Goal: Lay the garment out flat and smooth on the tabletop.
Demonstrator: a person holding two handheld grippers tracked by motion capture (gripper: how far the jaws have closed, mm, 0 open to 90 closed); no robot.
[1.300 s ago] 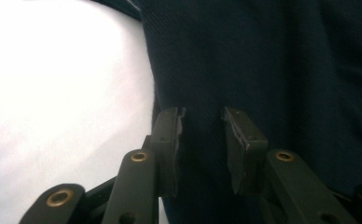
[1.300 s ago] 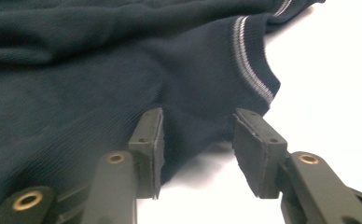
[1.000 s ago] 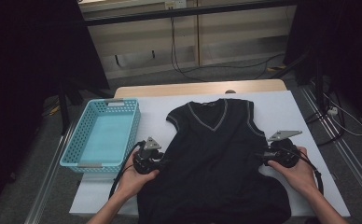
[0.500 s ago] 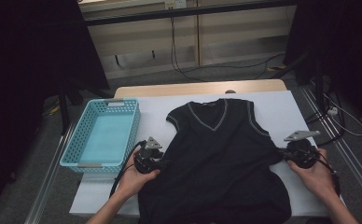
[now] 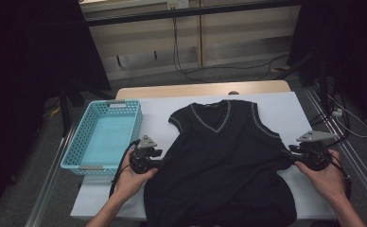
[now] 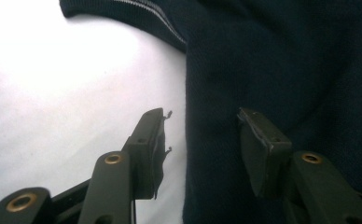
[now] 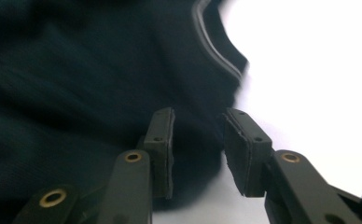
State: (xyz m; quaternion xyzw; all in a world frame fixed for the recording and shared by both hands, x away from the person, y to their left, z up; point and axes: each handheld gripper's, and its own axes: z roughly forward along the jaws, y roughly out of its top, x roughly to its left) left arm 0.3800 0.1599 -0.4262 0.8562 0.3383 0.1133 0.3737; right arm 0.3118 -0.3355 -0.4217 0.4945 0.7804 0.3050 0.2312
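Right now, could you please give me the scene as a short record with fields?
garment: dark sleeveless vest, flat on the white table, neck away from the person
left gripper: at the vest's left edge, jaws apart, edge between them
right gripper: at the vest's right edge, jaws apart, just opening
basket: light blue, left of the vest

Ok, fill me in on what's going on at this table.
A person is working on a dark sleeveless vest spread flat on the white table, holding a gripper in each hand. The left gripper sits at the vest's left side edge, jaws apart, with the edge of the cloth between them but not pinched. The right gripper is at the right side edge below the armhole; its jaws have just been opening, with cloth in the gap. A light blue basket stands at the left.
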